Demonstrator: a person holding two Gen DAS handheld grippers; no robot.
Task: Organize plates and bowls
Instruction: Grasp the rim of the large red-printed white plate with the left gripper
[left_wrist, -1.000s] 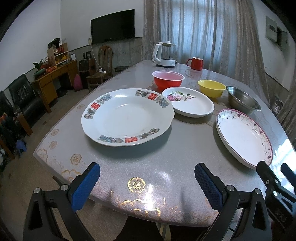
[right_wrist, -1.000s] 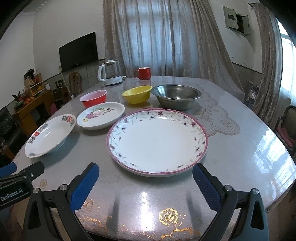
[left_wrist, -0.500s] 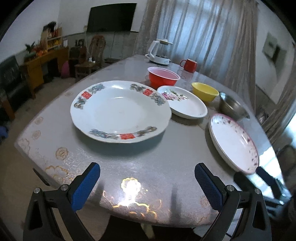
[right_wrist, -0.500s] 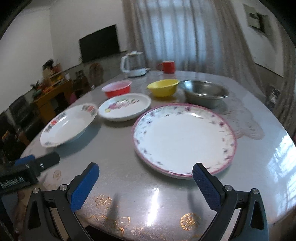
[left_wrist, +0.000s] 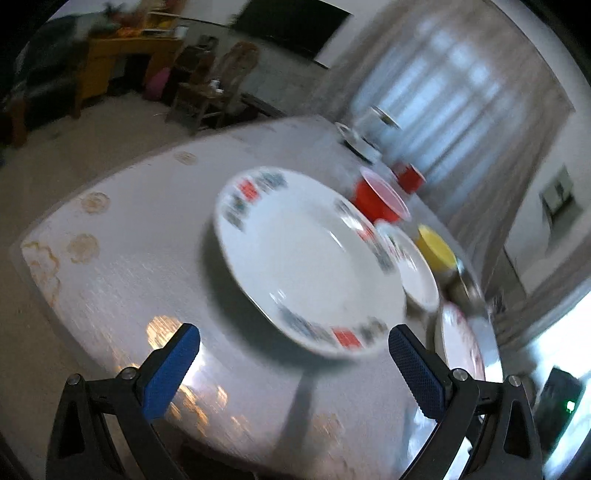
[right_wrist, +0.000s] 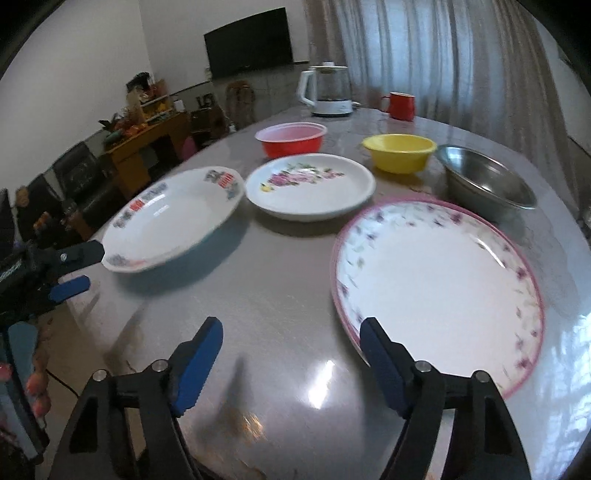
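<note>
The right gripper (right_wrist: 291, 354) hovers over the near edge of the glossy table (right_wrist: 280, 295); its jaws are closing, with only bare tabletop between the blue pads, and its right finger (right_wrist: 376, 350) sits just at the near rim of the pink-rimmed plate (right_wrist: 439, 284). The left gripper (left_wrist: 293, 363) stands wide open and empty, aligned with the near rim of the large white plate with red and blue motifs (left_wrist: 306, 266), not yet touching it. Both plates are glazed ceramic by appearance: judged stiff, moderately heavy, slippery and breakable. Take hold at the raised rim only, one pad above and one below, and lift level; the polished table surface probably lets a plate slide if pushed. Behind these two sits a smaller deep floral plate (right_wrist: 310, 186), well apart from the grippers, same material and the same rim hold. Further back stand a red bowl (right_wrist: 291, 138) and a yellow bowl (right_wrist: 400, 151), which look like light plastic with thin walls that suit a pinch over the lip, and a steel bowl (right_wrist: 487, 186), rigid, smooth and likely to slip. A kettle (right_wrist: 328, 90) and a red mug (right_wrist: 400, 105) stand at the far edge.
</note>
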